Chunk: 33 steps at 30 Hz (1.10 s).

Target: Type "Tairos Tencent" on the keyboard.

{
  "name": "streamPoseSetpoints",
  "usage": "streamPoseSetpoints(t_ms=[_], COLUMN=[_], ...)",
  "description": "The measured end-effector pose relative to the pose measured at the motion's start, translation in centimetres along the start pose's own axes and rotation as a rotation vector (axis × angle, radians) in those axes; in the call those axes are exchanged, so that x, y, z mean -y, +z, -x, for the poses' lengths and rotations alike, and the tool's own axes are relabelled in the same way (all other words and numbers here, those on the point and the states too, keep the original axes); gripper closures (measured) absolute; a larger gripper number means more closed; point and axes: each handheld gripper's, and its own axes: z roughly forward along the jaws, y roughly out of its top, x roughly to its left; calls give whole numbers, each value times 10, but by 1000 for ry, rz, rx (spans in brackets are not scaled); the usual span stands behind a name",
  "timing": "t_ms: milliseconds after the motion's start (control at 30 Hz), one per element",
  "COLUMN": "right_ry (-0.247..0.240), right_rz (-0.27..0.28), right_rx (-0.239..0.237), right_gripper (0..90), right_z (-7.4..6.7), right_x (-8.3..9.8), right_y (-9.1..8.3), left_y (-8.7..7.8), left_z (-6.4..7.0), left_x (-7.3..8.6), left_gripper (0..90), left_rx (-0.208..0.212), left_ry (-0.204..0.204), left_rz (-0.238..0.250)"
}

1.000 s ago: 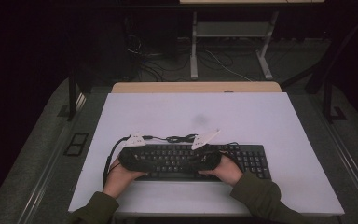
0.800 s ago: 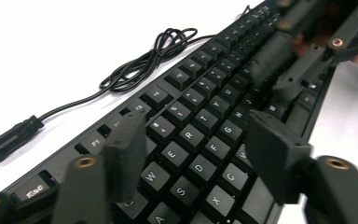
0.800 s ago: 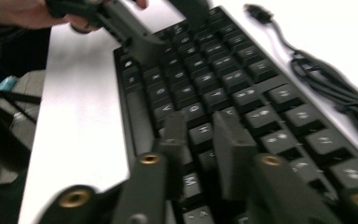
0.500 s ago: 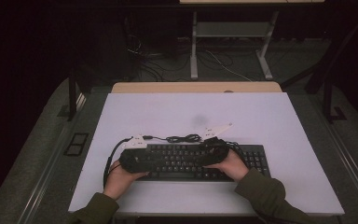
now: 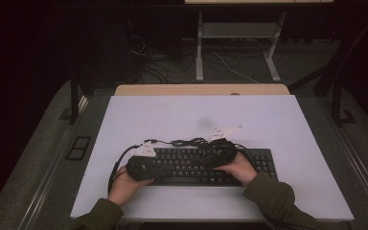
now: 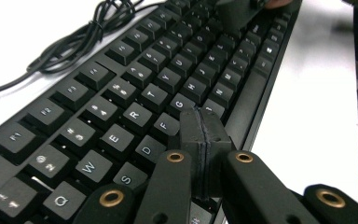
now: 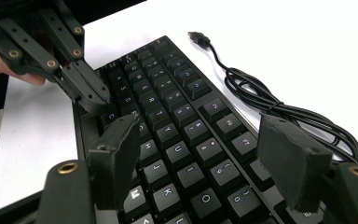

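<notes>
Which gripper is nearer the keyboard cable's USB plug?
Left. The left gripper sits over the keyboard's left end, just below the USB plug; the right gripper sits farther along, near mid-keyboard.

A dim lab or office workspace.
White table point(image 5: 268, 120) mid-frame holding a black keyboard point(image 5: 182, 165); metal desk frame point(image 5: 235, 38) and loose cables point(image 5: 167, 62) on the floor at top.

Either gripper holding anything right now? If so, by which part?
Nothing held. The left gripper is shut with its pads together, tips down at the keyboard keys. The right gripper has just been opening, with nothing between its jaws.
</notes>
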Motion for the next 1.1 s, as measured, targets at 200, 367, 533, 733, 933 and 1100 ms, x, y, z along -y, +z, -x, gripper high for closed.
streamPoseSetpoints(t_ms=[200,367,533,733,933,1100], right_ry=[3,-2,3,-2,2,-1], right_rz=[2,1,1,0,2,1], right_rx=[-1,0,-1,-2,-2,-4], right_gripper=[297,296,296,296,296,296], right_z=[0,0,-1,-1,-1,-1], right_x=[0,0,0,0,-1,-1], right_y=[0,0,0,0,0,-1], left_y=[4,4,4,5,6,3], left_z=[1,0,0,0,0,1], left_x=[1,1,1,2,2,-2], left_gripper=[891,891,891,892,893,892], left_rx=[-9,-10,-12,-16,-10,-10], left_ry=[9,5,5,10,1,9], left_rz=[-21,-21,-21,-36,-30,-19])
